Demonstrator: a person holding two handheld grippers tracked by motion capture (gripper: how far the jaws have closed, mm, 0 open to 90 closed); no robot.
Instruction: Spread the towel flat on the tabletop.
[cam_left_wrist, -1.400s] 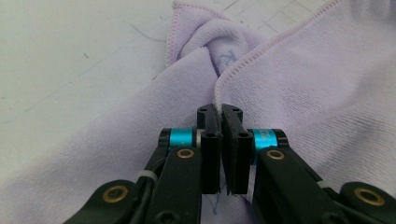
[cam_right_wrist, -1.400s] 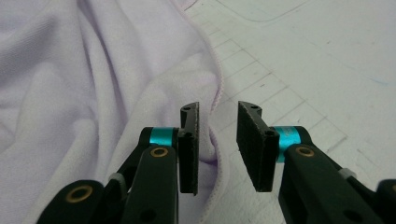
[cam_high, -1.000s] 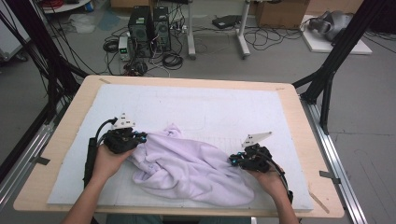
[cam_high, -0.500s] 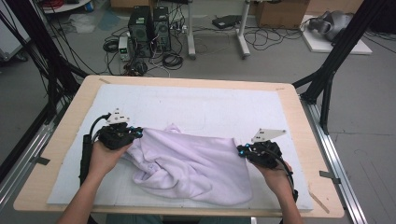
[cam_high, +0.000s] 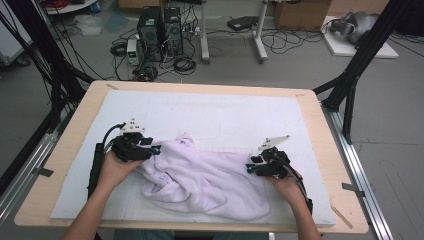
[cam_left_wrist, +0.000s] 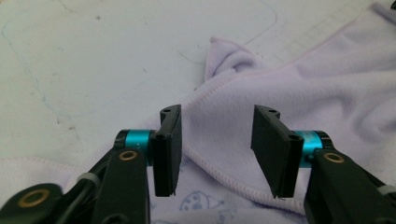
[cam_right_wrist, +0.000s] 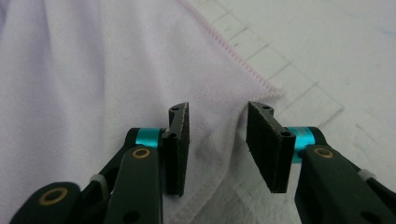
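Note:
A pale lilac towel (cam_high: 200, 177) lies crumpled on the white mat (cam_high: 215, 115), spread between my two hands. At its left edge sits my left gripper (cam_high: 152, 149); its jaws have just been opening and stand apart over a hemmed fold of towel (cam_left_wrist: 219, 135), pads clear of the cloth. My right gripper (cam_high: 248, 169) is at the towel's right corner; its jaws have also just been opening, and the hemmed corner (cam_right_wrist: 219, 121) lies loose between them. A small blue print shows on the towel (cam_left_wrist: 201, 203) near the left jaws.
The mat covers a wooden table (cam_high: 320, 115) with black frame posts at both sides. Beyond the far edge are computer towers (cam_high: 160, 27) and cables on the floor. The far half of the mat is bare.
Both grippers have let go of the towel, their jaws now apart. The right hand carried its corner out to the right, spreading the towel wider; the left hand stayed near its spot.

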